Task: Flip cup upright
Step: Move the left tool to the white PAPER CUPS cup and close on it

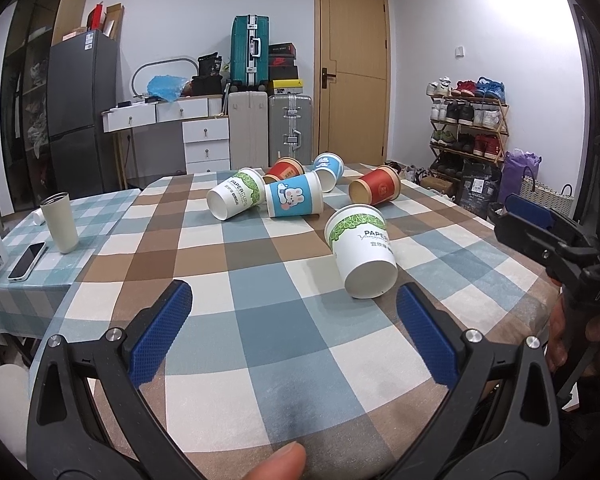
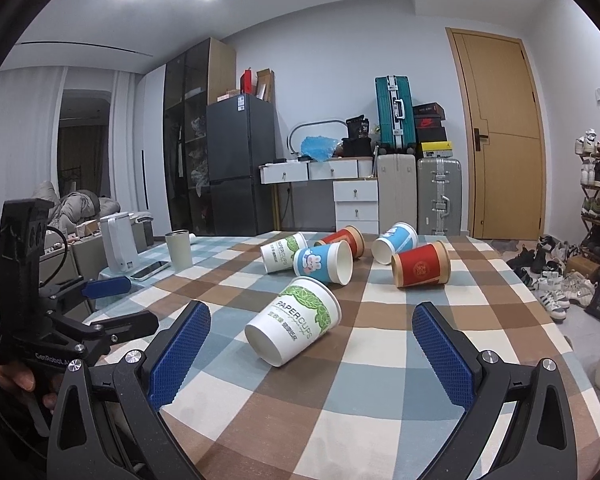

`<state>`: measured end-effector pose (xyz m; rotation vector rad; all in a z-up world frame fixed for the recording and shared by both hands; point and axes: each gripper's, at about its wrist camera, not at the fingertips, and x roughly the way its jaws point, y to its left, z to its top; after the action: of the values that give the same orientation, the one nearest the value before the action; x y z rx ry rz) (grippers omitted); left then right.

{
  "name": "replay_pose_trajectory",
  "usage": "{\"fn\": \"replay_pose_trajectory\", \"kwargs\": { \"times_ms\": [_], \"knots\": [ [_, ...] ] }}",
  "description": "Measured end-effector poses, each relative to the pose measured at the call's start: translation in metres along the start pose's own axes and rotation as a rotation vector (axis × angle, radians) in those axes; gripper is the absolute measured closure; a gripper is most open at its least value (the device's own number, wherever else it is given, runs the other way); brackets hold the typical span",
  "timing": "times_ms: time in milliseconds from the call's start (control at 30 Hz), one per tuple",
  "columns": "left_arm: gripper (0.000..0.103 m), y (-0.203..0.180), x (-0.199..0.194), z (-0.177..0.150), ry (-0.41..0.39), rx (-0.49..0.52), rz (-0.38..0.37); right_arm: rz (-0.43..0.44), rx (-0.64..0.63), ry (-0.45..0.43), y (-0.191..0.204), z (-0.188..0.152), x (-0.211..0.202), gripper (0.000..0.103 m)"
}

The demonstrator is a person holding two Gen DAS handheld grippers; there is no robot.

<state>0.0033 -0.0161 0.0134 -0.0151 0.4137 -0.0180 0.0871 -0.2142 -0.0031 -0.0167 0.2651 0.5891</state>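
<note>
Six paper cups are seen lying on their sides on a checked tablecloth (image 1: 260, 264). The nearest, a white cup with green leaves (image 2: 294, 326), is tipped over close in front of both grippers, touching neither; its base is turned toward the left wrist camera and its open mouth is turned away, toward the far end of the table. In the right wrist view the same cup is shown from its side, with the lettering readable along it. The left gripper (image 1: 294, 336) is held spread wide above the cloth with nothing between its blue pads, and the right gripper (image 2: 310, 356) is likewise spread apart and empty. Farther back, a second white cup (image 1: 236, 194), two blue cups with a rabbit print (image 1: 294, 200) and two red cups (image 1: 376, 192) are clustered together. Only in the left wrist view are a thumb tip at the bottom edge and a full shoe rack (image 1: 468, 120) shown. Only in the right wrist view are ceiling lights, curtains and a white kettle (image 2: 118, 244) shown. A tumbler (image 1: 60, 222) and a phone (image 1: 27, 261) are seen on the adjoining table in both.
</note>
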Motion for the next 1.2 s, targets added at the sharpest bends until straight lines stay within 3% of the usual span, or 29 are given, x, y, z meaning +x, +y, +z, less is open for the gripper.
{"fn": "replay_pose_trajectory", "kwargs": {
  "times_ms": [333,567,1200],
  "knots": [
    [0.001,-0.012,0.026,0.018,0.053,-0.003,-0.019,-0.04,-0.001,0.102,-0.017,-0.004,0.013,0.0],
    [0.001,-0.022,0.055,0.029,0.104,-0.013,-0.037,-0.029,0.019,0.104,-0.024,-0.006,0.014,0.0],
    [0.005,-0.055,0.137,0.04,0.279,0.013,-0.061,-0.095,0.06,0.149,-0.043,-0.008,0.028,0.0]
  ]
}}
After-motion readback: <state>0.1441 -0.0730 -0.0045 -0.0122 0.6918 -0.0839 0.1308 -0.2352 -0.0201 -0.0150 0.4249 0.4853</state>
